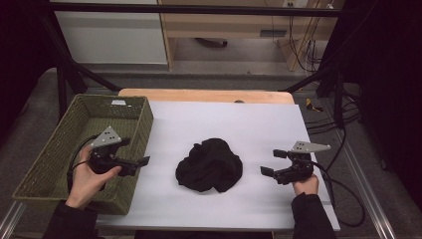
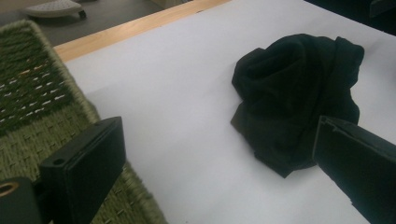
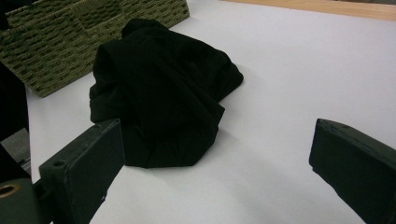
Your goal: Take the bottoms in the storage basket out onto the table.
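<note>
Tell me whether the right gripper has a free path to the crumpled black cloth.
Probably yes: the right gripper is open and faces the black cloth, with only bare white table cover between them.

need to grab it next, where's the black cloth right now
In the high view the black cloth lies bunched in the middle of the white table, between the left gripper and right gripper, just right of the green basket.
</note>
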A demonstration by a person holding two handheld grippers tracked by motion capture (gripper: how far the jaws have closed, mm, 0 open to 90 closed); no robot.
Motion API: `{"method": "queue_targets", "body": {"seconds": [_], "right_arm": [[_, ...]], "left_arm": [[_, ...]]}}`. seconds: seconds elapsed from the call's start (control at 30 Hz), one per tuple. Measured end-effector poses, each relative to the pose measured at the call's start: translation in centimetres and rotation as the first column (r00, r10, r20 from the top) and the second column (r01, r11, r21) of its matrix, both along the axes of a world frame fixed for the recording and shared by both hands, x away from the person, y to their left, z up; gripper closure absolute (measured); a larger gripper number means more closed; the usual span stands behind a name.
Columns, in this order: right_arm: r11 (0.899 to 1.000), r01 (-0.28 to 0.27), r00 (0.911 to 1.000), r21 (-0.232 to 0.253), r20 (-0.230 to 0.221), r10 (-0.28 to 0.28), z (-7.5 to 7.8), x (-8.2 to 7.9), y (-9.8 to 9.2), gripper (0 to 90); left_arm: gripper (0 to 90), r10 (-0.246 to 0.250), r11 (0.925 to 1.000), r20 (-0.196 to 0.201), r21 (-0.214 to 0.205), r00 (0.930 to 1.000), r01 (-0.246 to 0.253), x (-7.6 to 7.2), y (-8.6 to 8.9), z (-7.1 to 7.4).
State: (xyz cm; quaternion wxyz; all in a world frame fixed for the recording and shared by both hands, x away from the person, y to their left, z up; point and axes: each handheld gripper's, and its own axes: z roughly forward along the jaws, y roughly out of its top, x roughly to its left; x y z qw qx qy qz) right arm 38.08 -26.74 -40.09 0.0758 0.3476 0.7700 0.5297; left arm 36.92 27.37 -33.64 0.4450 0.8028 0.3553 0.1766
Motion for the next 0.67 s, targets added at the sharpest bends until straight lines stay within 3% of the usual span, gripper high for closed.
{"method": "queue_targets", "body": {"seconds": [0.37,0.67], "right_arm": [[1.0,0.0,1.0,0.001,-0.001,0.0,0.0,0.0,0.0,4.0],[1.0,-0.002,1.0,0.001,-0.001,0.002,0.0,0.0,0.0,4.0]], "left_arm": [[2.6,0.034,0.9994,-0.009,-0.008,0.9994,-0.034,-0.2,2.0,-1.3],[2.6,0.044,0.999,-0.023,0.002,0.9988,-0.044,0.0,2.4,-2.0]]}}
